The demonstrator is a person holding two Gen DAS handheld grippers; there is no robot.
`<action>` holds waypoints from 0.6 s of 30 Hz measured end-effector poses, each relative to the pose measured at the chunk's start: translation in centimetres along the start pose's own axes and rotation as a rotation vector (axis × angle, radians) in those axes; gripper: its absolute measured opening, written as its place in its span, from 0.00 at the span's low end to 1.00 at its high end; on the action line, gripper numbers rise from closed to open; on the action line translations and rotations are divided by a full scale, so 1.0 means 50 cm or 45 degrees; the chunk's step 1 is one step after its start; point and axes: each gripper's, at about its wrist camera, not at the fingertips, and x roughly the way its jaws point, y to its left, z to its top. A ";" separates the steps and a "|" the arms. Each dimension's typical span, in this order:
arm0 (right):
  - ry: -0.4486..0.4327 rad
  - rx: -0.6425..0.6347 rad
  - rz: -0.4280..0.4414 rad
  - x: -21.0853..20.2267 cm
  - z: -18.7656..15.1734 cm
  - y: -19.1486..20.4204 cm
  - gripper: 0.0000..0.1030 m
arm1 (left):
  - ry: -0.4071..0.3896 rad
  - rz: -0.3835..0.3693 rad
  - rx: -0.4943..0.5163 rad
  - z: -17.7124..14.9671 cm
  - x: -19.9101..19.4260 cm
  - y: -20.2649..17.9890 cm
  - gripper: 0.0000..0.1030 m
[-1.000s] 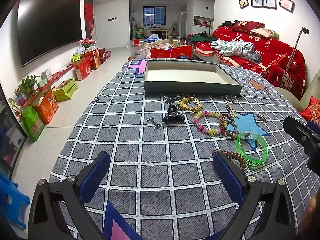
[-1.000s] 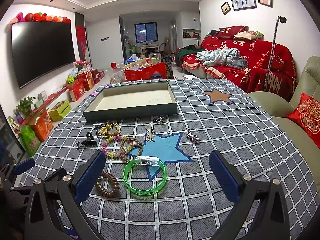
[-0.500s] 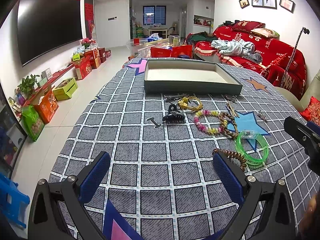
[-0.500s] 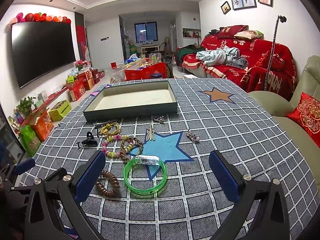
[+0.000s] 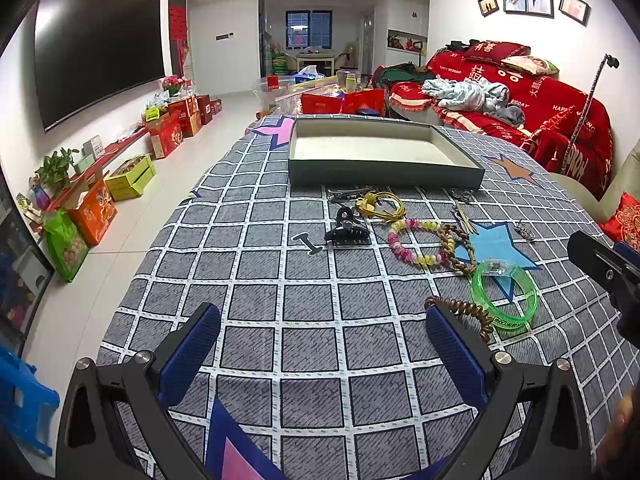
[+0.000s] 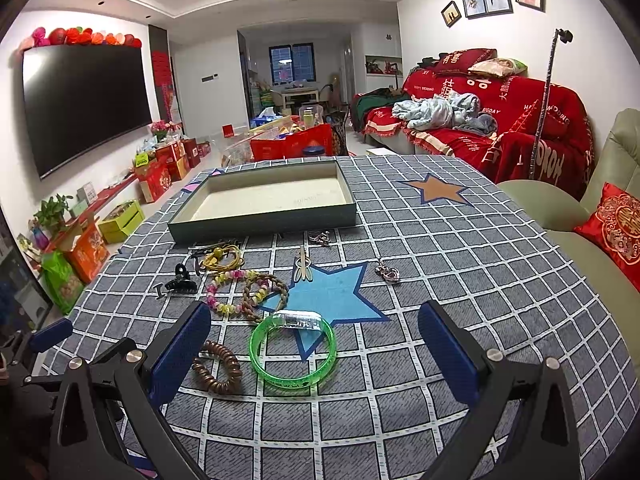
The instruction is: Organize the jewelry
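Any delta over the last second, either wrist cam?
Nothing visibly changed. Both grippers, left and right, hang open over the tablecloth, holding nothing. The green bangle, brown coil tie, beaded bracelet and black claw clip lie where they were, and the tray is empty as before.

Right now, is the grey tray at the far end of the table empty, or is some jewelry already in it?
Empty. The grey tray shows only its bare pale floor in both views; the green bangle and other pieces lie on the tablecloth.

Green bangle lies on grey, white-checked tablecloth with blue stars.
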 end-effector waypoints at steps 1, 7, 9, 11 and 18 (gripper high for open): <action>0.000 0.000 0.000 0.000 0.000 0.001 1.00 | 0.000 0.000 0.000 0.000 0.000 0.000 1.00; 0.002 0.002 0.000 0.000 0.000 0.000 1.00 | 0.006 0.004 -0.005 -0.008 0.008 -0.001 1.00; 0.002 0.002 0.001 0.000 0.000 0.000 1.00 | 0.007 0.004 -0.005 -0.009 0.008 -0.002 1.00; 0.002 0.002 0.001 0.000 0.000 0.000 1.00 | 0.007 0.004 -0.006 -0.009 0.008 -0.001 1.00; 0.010 0.004 0.003 0.001 -0.001 0.004 1.00 | 0.015 -0.001 -0.005 -0.012 0.013 -0.004 1.00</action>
